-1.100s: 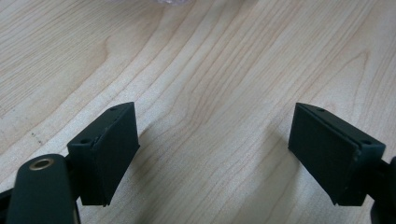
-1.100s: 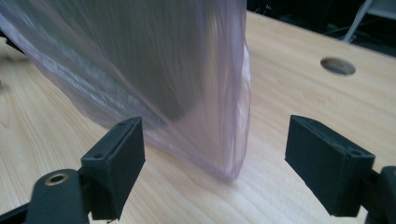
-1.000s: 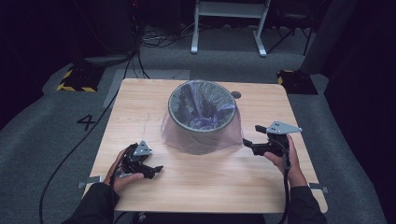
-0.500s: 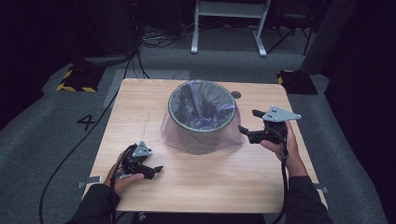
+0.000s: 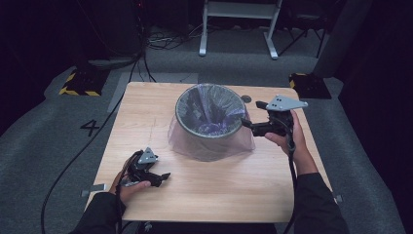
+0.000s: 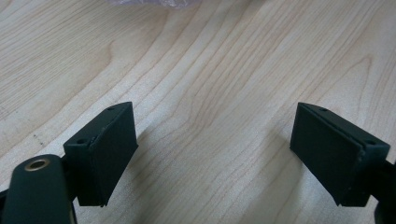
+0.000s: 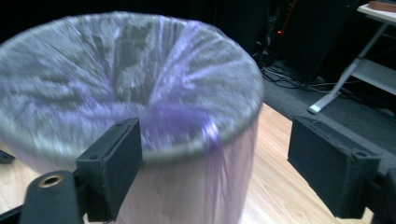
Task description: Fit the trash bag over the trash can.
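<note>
Bin (image 5: pixel 210 119) lined with a purple bag (image 5: pixel 214 146) stands at centre frame on the table (image 5: pixel 234 195). Right gripper (image 5: pixel 249 126), jaws spread and empty, hangs at its right rim. Left gripper (image 5: pixel 163 176) rests lower left, jaws spread over bare wood.

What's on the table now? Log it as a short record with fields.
table: pale wood
bin: round, upright, mid-table
liner: thin purple bag, folded over the bin rim, skirt spread on the table
left claw: open, low over bare wood near the front left corner
right claw: open, raised beside the bin's right rim, pointing at it
held: nothing in either claw
</note>
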A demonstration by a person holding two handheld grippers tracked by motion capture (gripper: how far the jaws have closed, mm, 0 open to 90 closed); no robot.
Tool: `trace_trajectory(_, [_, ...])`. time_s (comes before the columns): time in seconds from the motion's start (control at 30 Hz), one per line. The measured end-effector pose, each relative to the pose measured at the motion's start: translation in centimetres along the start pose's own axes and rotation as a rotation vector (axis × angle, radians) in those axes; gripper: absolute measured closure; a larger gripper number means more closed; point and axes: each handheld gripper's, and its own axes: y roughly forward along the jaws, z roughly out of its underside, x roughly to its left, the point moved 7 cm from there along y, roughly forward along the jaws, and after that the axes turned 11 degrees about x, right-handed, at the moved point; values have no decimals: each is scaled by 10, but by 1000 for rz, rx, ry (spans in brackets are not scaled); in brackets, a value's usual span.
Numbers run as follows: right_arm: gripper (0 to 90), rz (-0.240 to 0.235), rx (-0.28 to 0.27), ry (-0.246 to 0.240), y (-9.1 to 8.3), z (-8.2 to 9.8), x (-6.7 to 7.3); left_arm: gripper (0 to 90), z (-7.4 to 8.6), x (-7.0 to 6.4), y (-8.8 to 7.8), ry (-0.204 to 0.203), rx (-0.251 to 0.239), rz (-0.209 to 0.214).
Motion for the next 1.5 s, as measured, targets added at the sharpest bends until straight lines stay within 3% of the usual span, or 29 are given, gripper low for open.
trace_trajectory(0.27, [190, -29, 21, -12, 12, -26, 5, 142, 0, 0, 0, -1, 0, 0])
trace_trajectory(0.57, [205, -63, 54, -40, 32, -41, 12, 143, 0, 0, 0, 0, 0, 0])
trace_trajectory(0.87, [202, -89, 80, -24, 55, -44, 20, 143, 0, 0, 0, 0, 0, 0])
trace_trajectory(1.37, [203, -131, 130, -62, 72, -43, 30, 143, 0, 0, 0, 3, 1, 2])
trace_trajectory(1.5, [202, -129, 165, -74, 78, -43, 33, 143, 0, 0, 0, 3, 1, 2])
